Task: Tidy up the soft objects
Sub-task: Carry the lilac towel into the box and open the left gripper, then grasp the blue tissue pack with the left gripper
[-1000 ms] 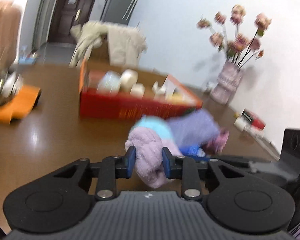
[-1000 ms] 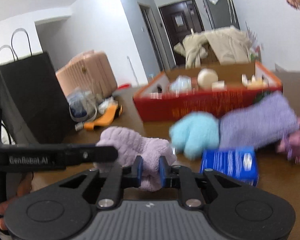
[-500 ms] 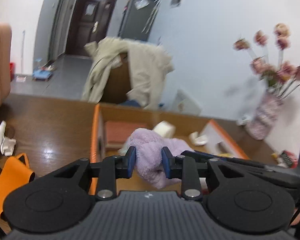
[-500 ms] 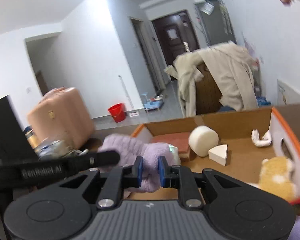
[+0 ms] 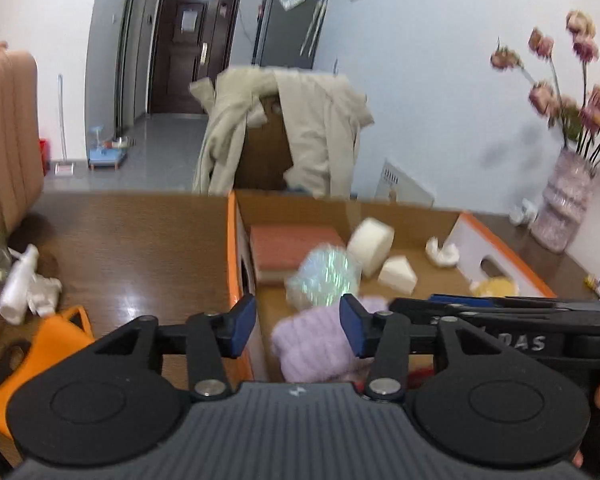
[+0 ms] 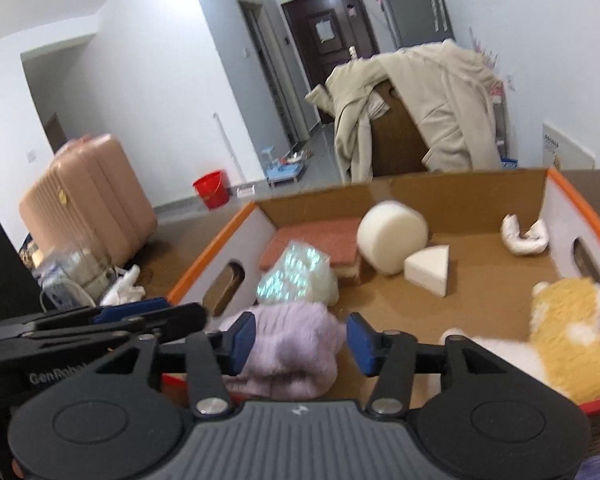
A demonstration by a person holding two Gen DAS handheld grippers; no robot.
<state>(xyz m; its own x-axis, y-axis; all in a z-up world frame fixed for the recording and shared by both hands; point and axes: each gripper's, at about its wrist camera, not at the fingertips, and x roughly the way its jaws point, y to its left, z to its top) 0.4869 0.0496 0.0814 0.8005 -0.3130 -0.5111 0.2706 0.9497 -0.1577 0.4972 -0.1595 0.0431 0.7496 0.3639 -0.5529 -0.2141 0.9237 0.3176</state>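
Note:
A fluffy lilac cloth (image 5: 316, 344) (image 6: 292, 356) lies in the near corner of the orange-rimmed cardboard box (image 5: 230, 240) (image 6: 212, 248). My left gripper (image 5: 296, 328) hangs just above it, jaws opening, and its blue pads stand clear of the cloth. My right gripper (image 6: 302, 340) also straddles the cloth with its jaws opening; a gap shows at the right pad, and the left pad is close beside the fluff. Each gripper shows in the other's view, the right gripper's fingers (image 5: 500, 308) and the left gripper's fingers (image 6: 100, 320).
The box also holds a shimmering puff (image 6: 296, 276), a white foam cylinder (image 6: 392, 236), a foam wedge (image 6: 428, 270), a red-brown sponge (image 6: 316, 240) and a yellow plush (image 6: 568, 320). A flower vase (image 5: 564, 208) stands right; an orange object (image 5: 60, 332) lies left.
Both grippers carried the lilac cloth from the table to above the box. Their jaws have since spread, and the cloth has come to rest inside the box.

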